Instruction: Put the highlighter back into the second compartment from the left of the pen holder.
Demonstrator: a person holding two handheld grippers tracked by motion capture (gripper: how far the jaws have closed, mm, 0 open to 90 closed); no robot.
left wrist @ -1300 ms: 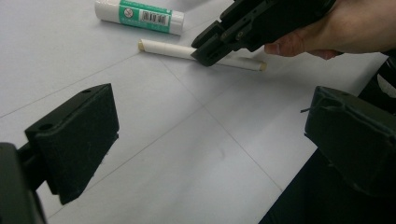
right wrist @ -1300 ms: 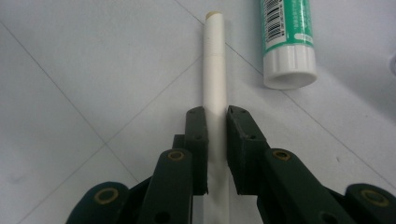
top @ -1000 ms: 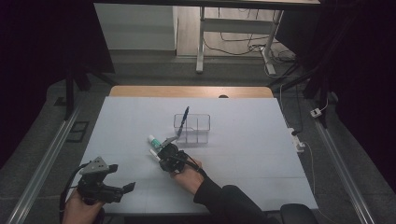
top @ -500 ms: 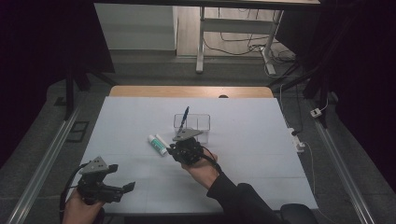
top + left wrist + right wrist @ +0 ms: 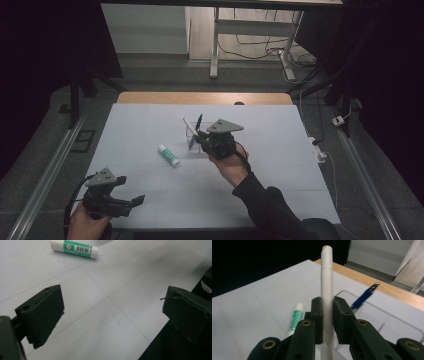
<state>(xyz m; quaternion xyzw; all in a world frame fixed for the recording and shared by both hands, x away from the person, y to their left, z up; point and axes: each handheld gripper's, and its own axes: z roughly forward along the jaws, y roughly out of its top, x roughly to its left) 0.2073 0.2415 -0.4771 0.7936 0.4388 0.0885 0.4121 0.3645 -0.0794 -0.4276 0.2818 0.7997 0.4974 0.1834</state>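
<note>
Pen (image 5: 327,290) sits pinched between the pads of the right tool (image 5: 328,320), held up off the surface (image 5: 150,190) right next to the clear container (image 5: 384,320), which already has a blue pen (image 5: 364,296) leaning in it. It's a slim white stick, looks light and stiff with a smooth barrel, so I'd guess it could slide or swivel if grabbed near an end; the grip is somewhere around mid-barrel, which seems like the sane spot. In the high view its long axis tilts up and away toward the far left, capped tip highest, so it'd need swinging more upright to drop in. Left tool (image 5: 110,315) hangs wide open with nothing in it over the near left edge of the surface, and a green-and-white glue stick (image 5: 169,155) lies flat between the two hands.
</note>
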